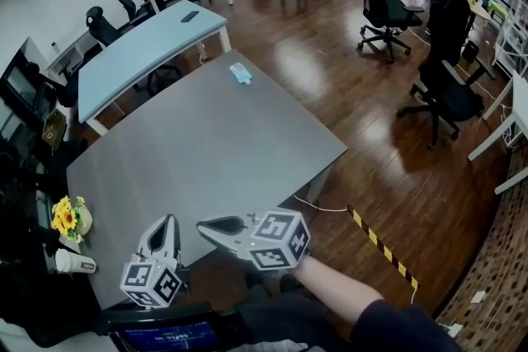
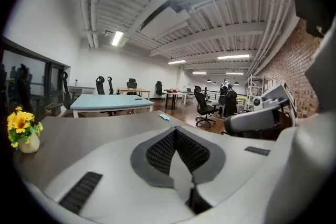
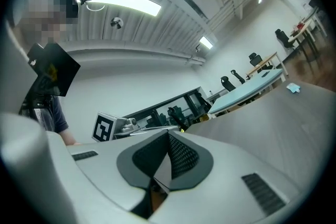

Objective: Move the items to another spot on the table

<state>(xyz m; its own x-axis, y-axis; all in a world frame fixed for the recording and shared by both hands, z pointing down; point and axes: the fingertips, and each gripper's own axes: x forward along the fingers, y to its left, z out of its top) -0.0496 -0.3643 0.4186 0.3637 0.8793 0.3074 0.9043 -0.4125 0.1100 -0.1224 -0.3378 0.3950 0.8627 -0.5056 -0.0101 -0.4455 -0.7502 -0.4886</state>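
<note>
Risk, reach: the item [image 1: 240, 73], small and pale blue, lies at the far rim of the table [image 1: 206, 152], well apart from both grippers. A long stretch could end in a shallow, off-centre pinch.
Risk, edge: the item sits just beside the far rim, so a nudge from the jaw tips would likely send it onto the floor [image 1: 371, 136].
Risk, jaws: both pairs are pressed together. If they arrive that way, they poke the item rather than grip it.
Risk, flowers: the flowers [image 1: 64, 216] stand at the table's left rim, near the left gripper, and a careless sideways sweep could tip them.
Risk, crowding: the two grippers sit close side by side over the near edge, so they could knock each other if they set off together.
Left gripper [image 1: 171, 218]: jaws pressed together with nothing between them. It touches nothing that I can see, and points across the table.
Right gripper [image 1: 200, 224]: jaws also pressed together and empty. It lies roughly level, with its tips near the left gripper but apart from it.
Item's kind: too small to tell — perhaps a cloth or packet.
</note>
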